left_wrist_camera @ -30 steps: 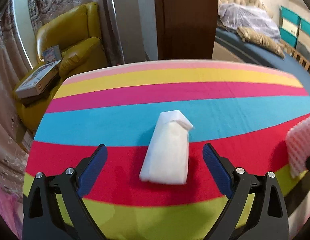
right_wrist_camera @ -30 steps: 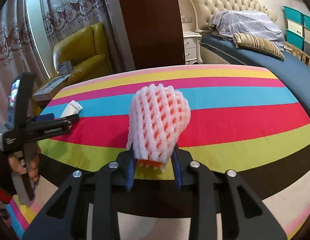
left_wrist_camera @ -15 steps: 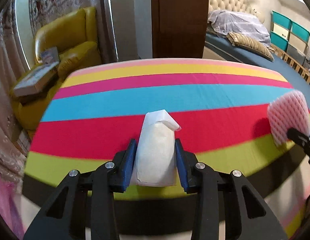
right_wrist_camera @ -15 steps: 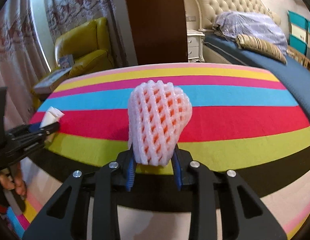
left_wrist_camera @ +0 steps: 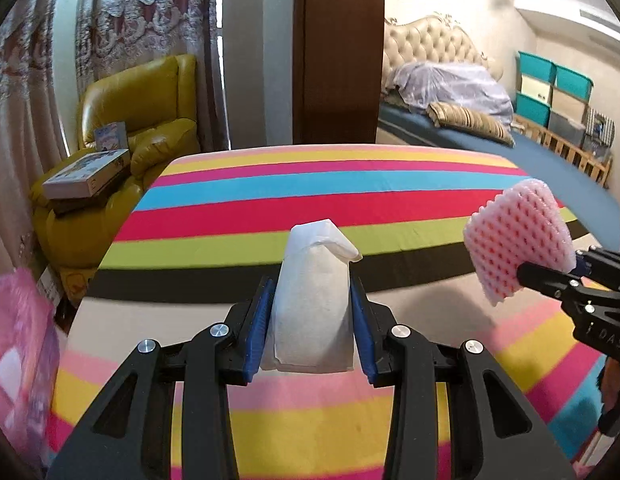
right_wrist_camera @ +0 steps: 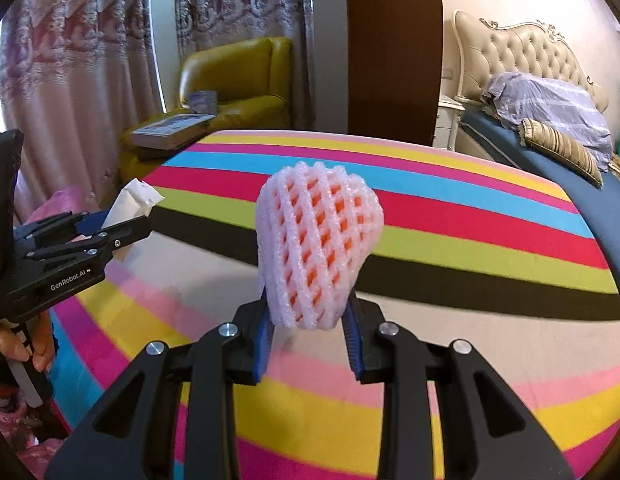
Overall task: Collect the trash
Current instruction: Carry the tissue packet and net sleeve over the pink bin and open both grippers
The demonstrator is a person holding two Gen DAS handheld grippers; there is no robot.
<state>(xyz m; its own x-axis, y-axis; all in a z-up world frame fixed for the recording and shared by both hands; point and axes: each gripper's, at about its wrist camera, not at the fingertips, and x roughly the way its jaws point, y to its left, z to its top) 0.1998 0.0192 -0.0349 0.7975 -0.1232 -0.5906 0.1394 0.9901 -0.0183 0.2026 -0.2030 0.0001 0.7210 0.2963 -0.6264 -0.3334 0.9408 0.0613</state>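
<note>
My left gripper (left_wrist_camera: 312,312) is shut on a folded white paper tissue (left_wrist_camera: 314,300) and holds it in the air above the striped cloth (left_wrist_camera: 310,200). My right gripper (right_wrist_camera: 310,320) is shut on a pink foam fruit net (right_wrist_camera: 318,248), also lifted. The net (left_wrist_camera: 518,240) and right gripper show at the right of the left wrist view. The tissue (right_wrist_camera: 129,200) and left gripper (right_wrist_camera: 113,228) show at the left of the right wrist view. A pink plastic bag (left_wrist_camera: 17,360) sits low at the left.
A yellow armchair (left_wrist_camera: 141,112) with boxes (left_wrist_camera: 85,172) stands behind the table at the left. A brown pillar (left_wrist_camera: 342,52) rises behind the table. A bed (left_wrist_camera: 450,92) and teal storage boxes (left_wrist_camera: 550,92) lie at the right.
My left gripper closed on the tissue and lifted it off the cloth, pulling back toward the near edge. My right gripper kept its hold on the net and drew back and up.
</note>
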